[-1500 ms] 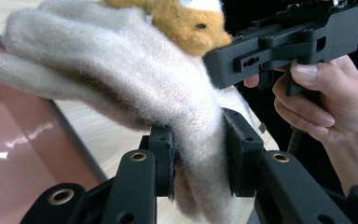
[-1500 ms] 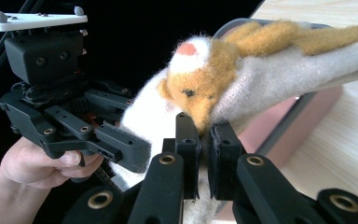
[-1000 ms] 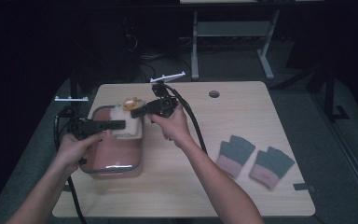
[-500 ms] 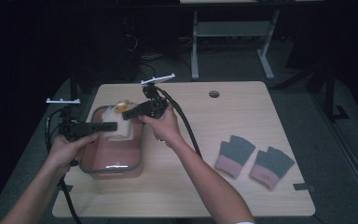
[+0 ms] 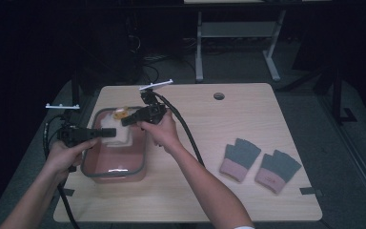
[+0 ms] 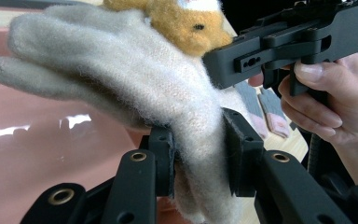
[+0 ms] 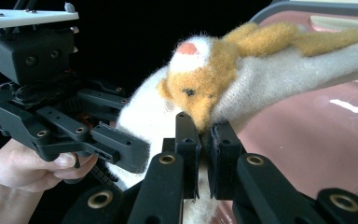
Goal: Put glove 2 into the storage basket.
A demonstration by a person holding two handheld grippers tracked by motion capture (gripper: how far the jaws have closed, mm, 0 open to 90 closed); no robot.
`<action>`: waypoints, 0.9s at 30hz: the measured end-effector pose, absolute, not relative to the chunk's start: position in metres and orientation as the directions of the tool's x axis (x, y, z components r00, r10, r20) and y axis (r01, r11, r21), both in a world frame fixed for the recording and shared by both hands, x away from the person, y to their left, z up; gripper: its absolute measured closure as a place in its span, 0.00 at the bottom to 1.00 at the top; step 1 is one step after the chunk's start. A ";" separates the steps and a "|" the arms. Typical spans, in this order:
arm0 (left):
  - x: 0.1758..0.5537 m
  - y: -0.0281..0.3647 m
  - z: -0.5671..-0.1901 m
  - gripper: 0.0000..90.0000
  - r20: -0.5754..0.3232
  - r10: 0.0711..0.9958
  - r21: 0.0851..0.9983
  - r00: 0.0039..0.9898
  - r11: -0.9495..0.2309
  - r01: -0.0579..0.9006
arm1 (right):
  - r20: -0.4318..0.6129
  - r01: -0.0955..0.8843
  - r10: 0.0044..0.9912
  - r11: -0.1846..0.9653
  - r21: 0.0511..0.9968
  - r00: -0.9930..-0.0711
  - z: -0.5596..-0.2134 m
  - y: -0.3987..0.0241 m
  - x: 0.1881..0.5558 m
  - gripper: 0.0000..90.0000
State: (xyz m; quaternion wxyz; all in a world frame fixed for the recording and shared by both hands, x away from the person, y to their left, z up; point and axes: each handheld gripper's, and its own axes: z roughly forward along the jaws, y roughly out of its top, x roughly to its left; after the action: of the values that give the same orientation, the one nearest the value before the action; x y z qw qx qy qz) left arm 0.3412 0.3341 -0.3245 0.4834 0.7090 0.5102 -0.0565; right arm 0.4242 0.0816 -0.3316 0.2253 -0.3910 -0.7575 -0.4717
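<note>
Light wooden bench (image 5: 248,124), dark room. Cream woolly glove with orange plush animal (image 5: 116,132), left-centre, over pink grey-rimmed tub (image 5: 143,162); both grippers' (image 5: 95,134) (image 5: 126,121) fingers clamped it. Glove sat lower and further left than before.

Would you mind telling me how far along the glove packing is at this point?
Nothing looks finished: no other glove shows in the pink bin. In hand: both tongs, left and right, are clamped on the fuzzy cream glove, held over the bin. Still left: the two grey-and-pink gloves lying on the table.
</note>
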 end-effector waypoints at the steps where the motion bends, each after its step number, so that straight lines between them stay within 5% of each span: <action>1: 0.341 0.335 -0.326 0.75 -0.575 0.669 0.625 0.470 -0.011 0.780 | 0.712 0.808 0.383 0.250 0.534 -0.589 -0.333 0.083 0.424 0.93; 27: 0.341 0.344 -0.364 0.75 -0.596 0.693 0.539 0.406 -0.030 0.842 | 0.749 0.845 0.393 0.274 0.459 -0.534 -0.381 0.098 0.425 0.93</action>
State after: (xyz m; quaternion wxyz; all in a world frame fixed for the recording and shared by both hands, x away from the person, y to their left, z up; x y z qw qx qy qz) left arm 0.3414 0.3436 -0.3642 0.4419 0.7126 0.5384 -0.0844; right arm 0.4251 0.0976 -0.3815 0.2557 -0.4092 -0.7560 -0.4423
